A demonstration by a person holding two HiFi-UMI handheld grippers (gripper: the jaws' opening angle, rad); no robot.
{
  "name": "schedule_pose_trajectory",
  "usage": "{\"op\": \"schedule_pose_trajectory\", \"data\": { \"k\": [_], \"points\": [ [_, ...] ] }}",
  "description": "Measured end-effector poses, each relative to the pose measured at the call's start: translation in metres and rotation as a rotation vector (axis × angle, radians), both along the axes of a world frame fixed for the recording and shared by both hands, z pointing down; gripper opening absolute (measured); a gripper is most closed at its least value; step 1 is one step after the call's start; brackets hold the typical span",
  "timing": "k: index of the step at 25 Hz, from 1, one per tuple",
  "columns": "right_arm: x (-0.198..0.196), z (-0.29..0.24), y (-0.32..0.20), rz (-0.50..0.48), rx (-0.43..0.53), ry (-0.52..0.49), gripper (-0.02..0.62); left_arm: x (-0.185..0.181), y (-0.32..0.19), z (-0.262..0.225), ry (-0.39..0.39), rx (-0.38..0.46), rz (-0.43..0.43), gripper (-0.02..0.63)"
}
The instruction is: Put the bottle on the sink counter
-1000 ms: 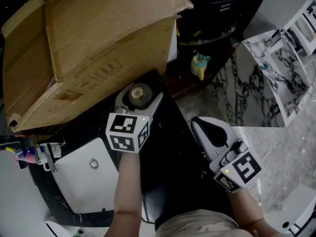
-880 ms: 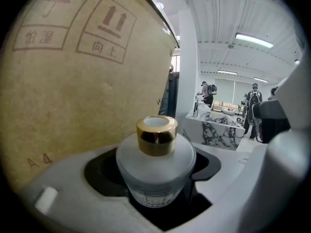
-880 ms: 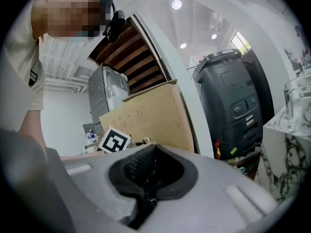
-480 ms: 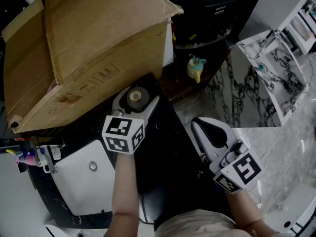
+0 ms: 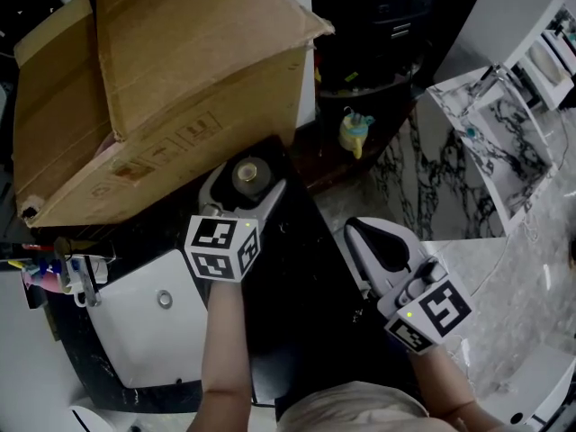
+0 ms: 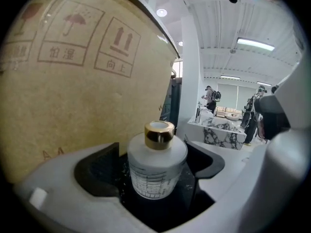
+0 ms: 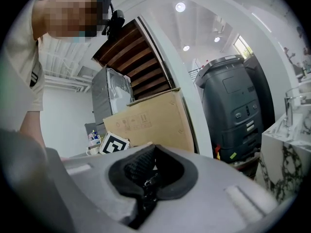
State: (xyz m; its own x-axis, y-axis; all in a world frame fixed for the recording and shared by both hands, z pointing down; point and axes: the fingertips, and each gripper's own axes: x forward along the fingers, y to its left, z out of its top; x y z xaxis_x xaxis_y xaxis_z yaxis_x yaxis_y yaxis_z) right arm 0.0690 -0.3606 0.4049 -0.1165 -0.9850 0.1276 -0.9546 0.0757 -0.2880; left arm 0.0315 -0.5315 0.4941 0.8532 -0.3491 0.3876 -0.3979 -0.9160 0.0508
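A frosted white bottle with a gold cap stands upright on the black sink counter, next to the cardboard box. In the head view the gold cap of the bottle shows from above. My left gripper is around the bottle and its jaws are opening. A narrow gap shows between each black pad and the glass. My right gripper hovers to the right over the counter's edge, shut with nothing in it. Its pads meet.
The big cardboard box leans over the counter's far left. A white basin is sunk into the counter by my left forearm. A cup of small items sits at the far left. A yellow toy and a marble unit lie beyond.
The left gripper has shifted slightly left with the bottle still between its jaws. The bottle stays on the counter. The right gripper has barely moved.
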Motion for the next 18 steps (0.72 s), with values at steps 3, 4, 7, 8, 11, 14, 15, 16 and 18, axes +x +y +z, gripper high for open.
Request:
{"op": "schedule_pose_trajectory", "data": {
  "k": [3, 4, 7, 8, 11, 14, 15, 16, 18],
  "points": [
    [0.000, -0.003, 0.003, -0.008, 0.012, 0.004, 0.003, -0.006, 0.004, -0.006, 0.007, 0.006, -0.012, 0.420],
    [0.001, -0.005, 0.004, -0.009, 0.017, 0.004, 0.003, -0.007, 0.006, -0.008, 0.008, 0.008, -0.016, 0.422],
    [0.001, -0.012, 0.008, -0.027, 0.034, -0.004, 0.003, -0.012, 0.012, -0.018, 0.017, 0.020, -0.039, 0.420],
    [0.000, -0.014, 0.010, -0.037, 0.039, -0.003, 0.003, -0.014, 0.016, -0.023, 0.022, 0.025, -0.046, 0.420],
    [-0.003, -0.024, 0.016, -0.072, 0.056, 0.001, 0.003, -0.020, 0.028, -0.034, 0.037, 0.036, -0.062, 0.420],
    [-0.005, -0.033, 0.024, -0.105, 0.074, 0.002, 0.003, -0.026, 0.044, -0.044, 0.060, 0.048, -0.087, 0.420],
    [-0.005, -0.035, 0.027, -0.117, 0.078, 0.003, 0.003, -0.027, 0.050, -0.046, 0.066, 0.049, -0.095, 0.419],
    [-0.005, -0.037, 0.031, -0.128, 0.081, 0.004, 0.003, -0.028, 0.057, -0.048, 0.071, 0.045, -0.105, 0.419],
    [-0.006, -0.041, 0.038, -0.153, 0.090, 0.004, 0.003, -0.032, 0.071, -0.051, 0.076, 0.026, -0.129, 0.419]
  ]
}}
